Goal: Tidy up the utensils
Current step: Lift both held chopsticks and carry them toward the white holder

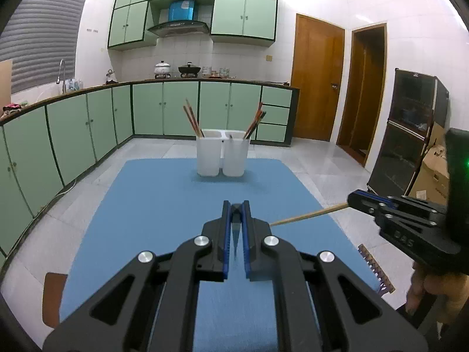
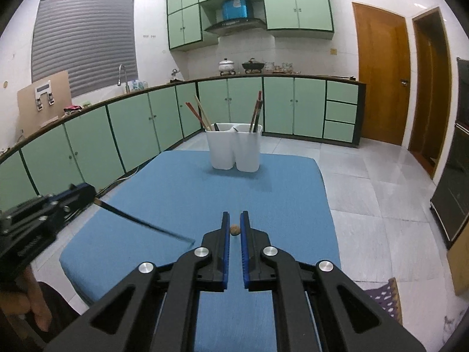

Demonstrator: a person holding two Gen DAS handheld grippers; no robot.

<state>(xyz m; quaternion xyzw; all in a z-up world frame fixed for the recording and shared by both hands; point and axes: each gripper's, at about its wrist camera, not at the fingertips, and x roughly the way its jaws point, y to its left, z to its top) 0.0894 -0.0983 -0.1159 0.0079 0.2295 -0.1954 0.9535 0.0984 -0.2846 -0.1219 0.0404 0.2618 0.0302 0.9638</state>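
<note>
Two joined white holders (image 1: 221, 158) (image 2: 234, 151) stand at the far end of the blue table (image 1: 164, 199), each with several chopsticks leaning out. In the left wrist view my left gripper (image 1: 236, 205) is shut on a dark chopstick (image 1: 236, 234), seen end on between the blue pads. In the right wrist view that dark chopstick (image 2: 146, 224) slants right from the left gripper (image 2: 93, 198). My right gripper (image 2: 235, 215) is shut on a light wooden chopstick (image 2: 235, 230), seen end on. In the left wrist view this chopstick (image 1: 307, 214) sticks out leftward from the right gripper (image 1: 350, 201). Both grippers hang above the table's near half.
Green floor cabinets (image 1: 73, 135) run along the left and back walls. A black cabinet (image 1: 410, 135) and cardboard boxes (image 1: 433, 173) stand at the right. A chair back (image 1: 376, 268) shows by the table's right edge, a brown seat (image 1: 54, 293) by its left.
</note>
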